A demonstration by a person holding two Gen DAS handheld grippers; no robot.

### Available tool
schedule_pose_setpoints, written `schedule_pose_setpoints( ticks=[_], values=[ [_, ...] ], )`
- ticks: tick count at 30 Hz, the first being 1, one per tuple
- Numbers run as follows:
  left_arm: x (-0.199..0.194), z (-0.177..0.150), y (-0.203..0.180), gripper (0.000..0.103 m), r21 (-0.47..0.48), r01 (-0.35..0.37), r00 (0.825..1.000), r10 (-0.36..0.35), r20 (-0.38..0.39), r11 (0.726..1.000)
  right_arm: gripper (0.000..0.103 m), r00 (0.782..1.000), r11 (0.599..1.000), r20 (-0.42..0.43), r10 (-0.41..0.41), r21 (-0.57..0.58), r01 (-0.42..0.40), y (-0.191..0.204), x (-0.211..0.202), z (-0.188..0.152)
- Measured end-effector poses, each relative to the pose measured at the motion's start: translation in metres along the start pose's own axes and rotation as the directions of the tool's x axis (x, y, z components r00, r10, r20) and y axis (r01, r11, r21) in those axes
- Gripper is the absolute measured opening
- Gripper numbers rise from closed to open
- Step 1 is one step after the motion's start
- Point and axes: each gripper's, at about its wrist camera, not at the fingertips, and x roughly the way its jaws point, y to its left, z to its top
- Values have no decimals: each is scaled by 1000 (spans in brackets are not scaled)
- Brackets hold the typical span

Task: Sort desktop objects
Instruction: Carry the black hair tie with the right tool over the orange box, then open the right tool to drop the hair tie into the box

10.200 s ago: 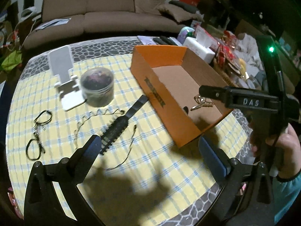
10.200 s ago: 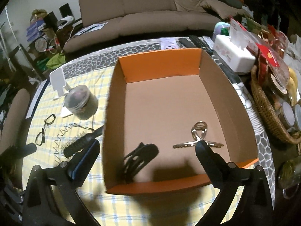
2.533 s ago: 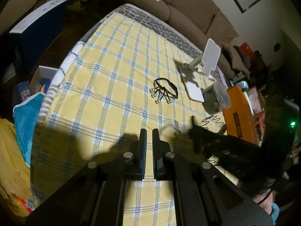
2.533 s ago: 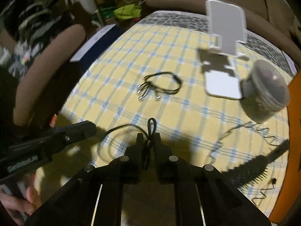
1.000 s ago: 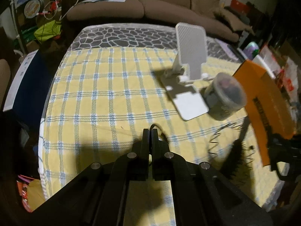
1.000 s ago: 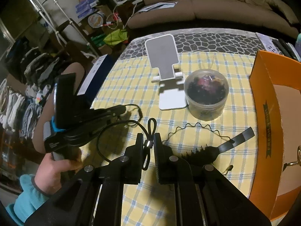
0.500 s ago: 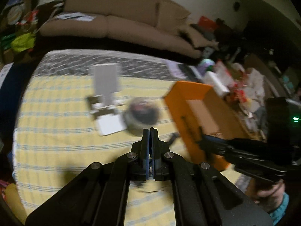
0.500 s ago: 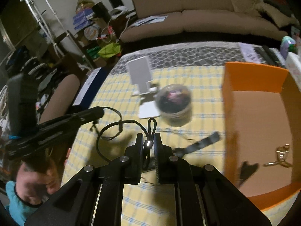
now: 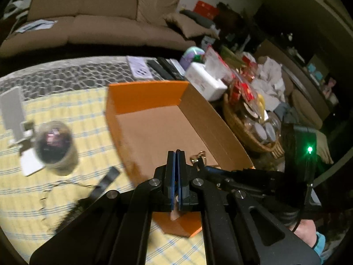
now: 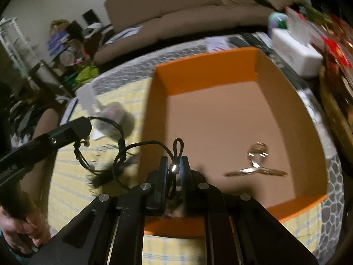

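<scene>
Right gripper (image 10: pixel 174 165) clenched on a thin black cord (image 10: pixel 143 145), with a small loop standing up between the fingertips, low in the middle of the frame, over the near edge of the orange box (image 10: pixel 205 70). Left gripper (image 10: pixel 85 124) at the left edge, closed on a second black cord (image 10: pixel 82 161) with small beads. In the left wrist view, left gripper (image 9: pixel 176 165) pressed shut over the same box (image 9: pixel 145 95). Inside the box, at lower right, a metal hair clip (image 10: pixel 257 165). On the yellow checked cloth (image 10: pixel 66 190), at left, a round clear jar (image 9: pixel 55 143) just beside a white phone stand (image 9: pixel 14 110).

Table (image 9: pixel 66 203), checked cloth: orange box (image 9: pixel 145 97), jar (image 9: pixel 55 145), stand (image 9: pixel 13 110).
</scene>
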Motion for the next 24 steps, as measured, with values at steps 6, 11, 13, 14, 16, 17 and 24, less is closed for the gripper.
schedule_pose_setpoints(
  ticks=[6,11,13,14,16,17,24],
  values=[
    [43,-3,-18,2,14,2,998,-2,-56,1000,9,993,994,-45,-106,-31,105,-29,7,-6],
    [66,-14,-24,2,20,5,994,-2,-109,1000,10,982,986,-95,-162,-60,157,-47,14,-15],
    [72,-19,-25,2,25,6,992,-3,-127,1000,11,979,984,-108,-172,-66,165,-52,15,-16],
    [74,-21,-27,2,29,6,991,-2,-136,1000,12,979,984,-112,-173,-69,166,-55,15,-17],
    [77,-24,-28,2,35,8,988,-2,-152,999,14,977,982,-113,-181,-70,174,-58,14,-19],
    [78,-26,-29,3,35,4,988,1,-156,999,15,976,982,-113,-185,-70,178,-59,15,-18],
    [62,-26,-25,20,13,12,990,-10,-140,1000,26,982,983,-63,-179,-48,176,-55,5,-14]
  ],
)
